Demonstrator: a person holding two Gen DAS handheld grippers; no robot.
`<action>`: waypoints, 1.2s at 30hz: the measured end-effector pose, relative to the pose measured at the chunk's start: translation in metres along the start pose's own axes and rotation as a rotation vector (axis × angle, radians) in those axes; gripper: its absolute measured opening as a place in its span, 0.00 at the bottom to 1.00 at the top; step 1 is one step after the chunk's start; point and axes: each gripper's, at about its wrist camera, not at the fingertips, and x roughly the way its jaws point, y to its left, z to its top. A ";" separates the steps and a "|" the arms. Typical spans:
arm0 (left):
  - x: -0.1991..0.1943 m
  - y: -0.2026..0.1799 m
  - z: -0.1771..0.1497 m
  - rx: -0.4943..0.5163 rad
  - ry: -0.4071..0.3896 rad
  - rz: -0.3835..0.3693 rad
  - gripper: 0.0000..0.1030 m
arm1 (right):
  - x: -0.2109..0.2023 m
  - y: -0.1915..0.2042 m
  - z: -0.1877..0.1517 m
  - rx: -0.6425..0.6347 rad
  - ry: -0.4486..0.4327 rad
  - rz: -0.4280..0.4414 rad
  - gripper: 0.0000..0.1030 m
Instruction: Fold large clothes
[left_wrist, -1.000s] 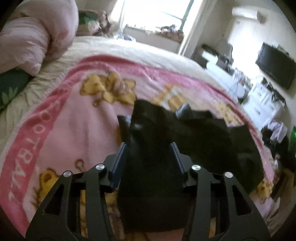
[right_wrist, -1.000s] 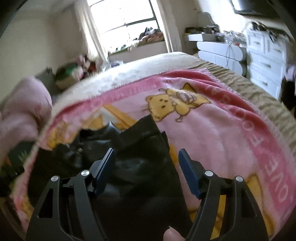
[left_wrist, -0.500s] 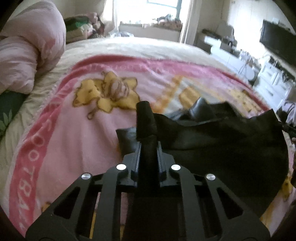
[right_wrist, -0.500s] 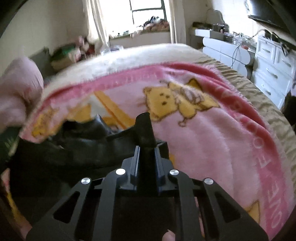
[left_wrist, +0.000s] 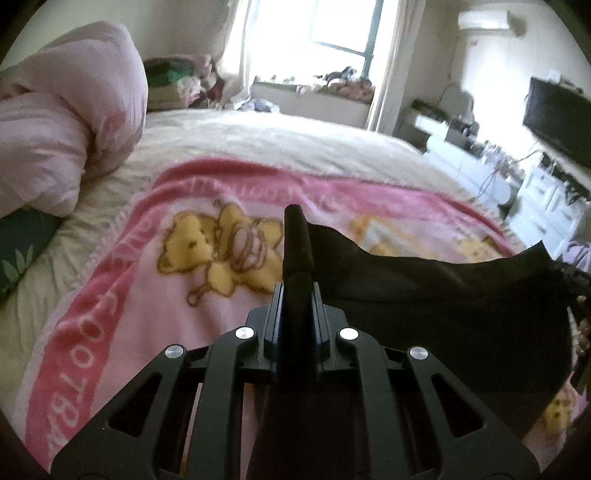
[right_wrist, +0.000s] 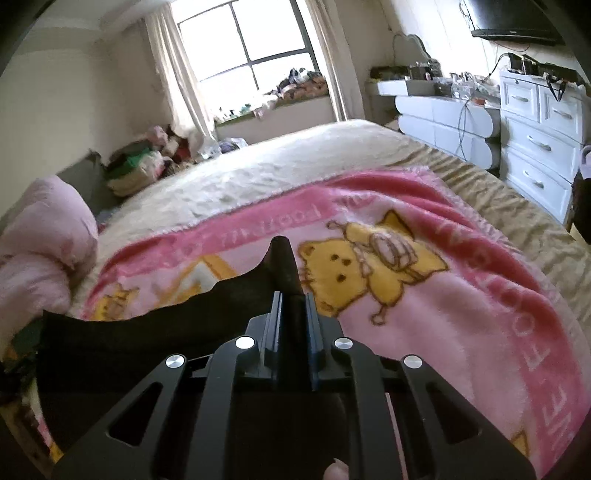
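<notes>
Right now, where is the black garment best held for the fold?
At its two upper corners, where the left tool and right tool already pinch the black garment. Its top edge spans taut between them, the body hanging toward the pink blanket.

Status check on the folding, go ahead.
Left gripper shut on black garment. Right gripper shut on its other end. Garment stretched between them over the pink blanket. Nothing in the way.

Pink blanket (left_wrist: 122, 332), darker border w/ pale letters: "FOOTBA…" legible along left edge (left wrist view), partial "FO…"/"…FE" along right edge (right_wrist: 535, 332) (right wrist view), far-edge lettering blurred, unreadable.
</notes>
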 end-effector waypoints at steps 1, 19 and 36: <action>0.011 0.001 -0.005 0.001 0.027 0.014 0.06 | 0.007 0.000 -0.004 -0.008 0.013 -0.018 0.10; 0.063 0.016 -0.044 -0.049 0.155 0.036 0.17 | 0.077 -0.023 -0.057 0.027 0.179 -0.138 0.13; 0.020 0.019 -0.039 -0.017 0.163 0.087 0.67 | 0.032 -0.036 -0.065 0.079 0.187 -0.138 0.59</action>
